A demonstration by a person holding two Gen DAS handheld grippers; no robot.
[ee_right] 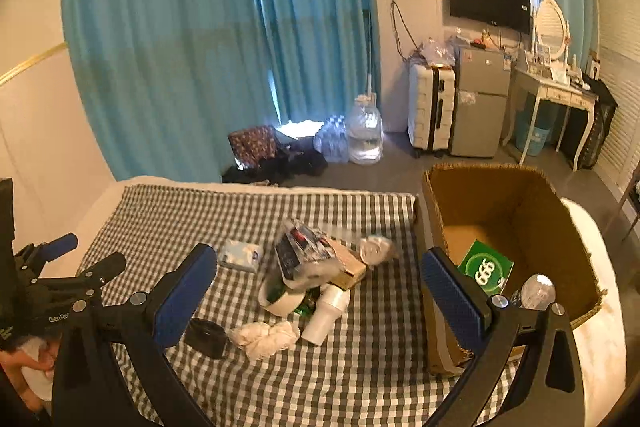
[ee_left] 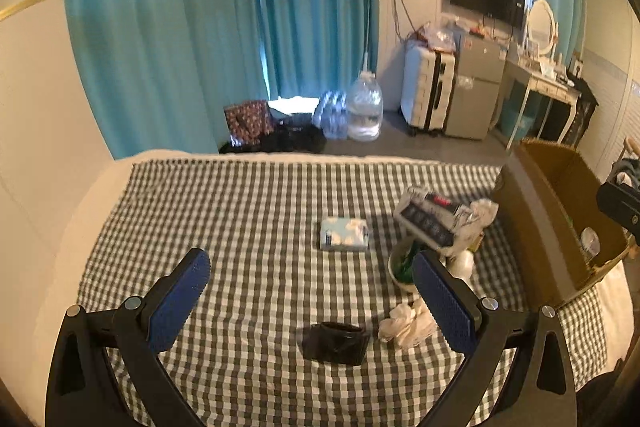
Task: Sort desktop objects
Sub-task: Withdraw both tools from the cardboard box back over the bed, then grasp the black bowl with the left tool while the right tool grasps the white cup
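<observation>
On the checked cloth (ee_left: 240, 211) lie a pale blue tissue pack (ee_left: 344, 234), a squashed black cup (ee_left: 336, 343), a crumpled white tissue (ee_left: 406, 323) and a white bowl (ee_left: 402, 265) with green scraps under a plastic wrapper (ee_left: 436, 223). My left gripper (ee_left: 312, 261) hovers open above the black cup, holding nothing. The right wrist view shows the same heap: black cup (ee_right: 208, 338), tissue (ee_right: 264, 339), tipped white cup (ee_right: 328, 313), bowl (ee_right: 280, 301), wrapper (ee_right: 304, 251). My right gripper (ee_right: 319, 257) is open and empty, its right finger over the near wall of the cardboard box (ee_right: 500, 199).
The cardboard box holds a green carton (ee_right: 486, 269) and a clear bottle (ee_right: 536, 291). My left gripper (ee_right: 94, 253) shows at the left edge, with a hand (ee_right: 24, 367) below it. Beyond the bed are teal curtains, water bottles (ee_right: 364, 131), a suitcase and a small fridge.
</observation>
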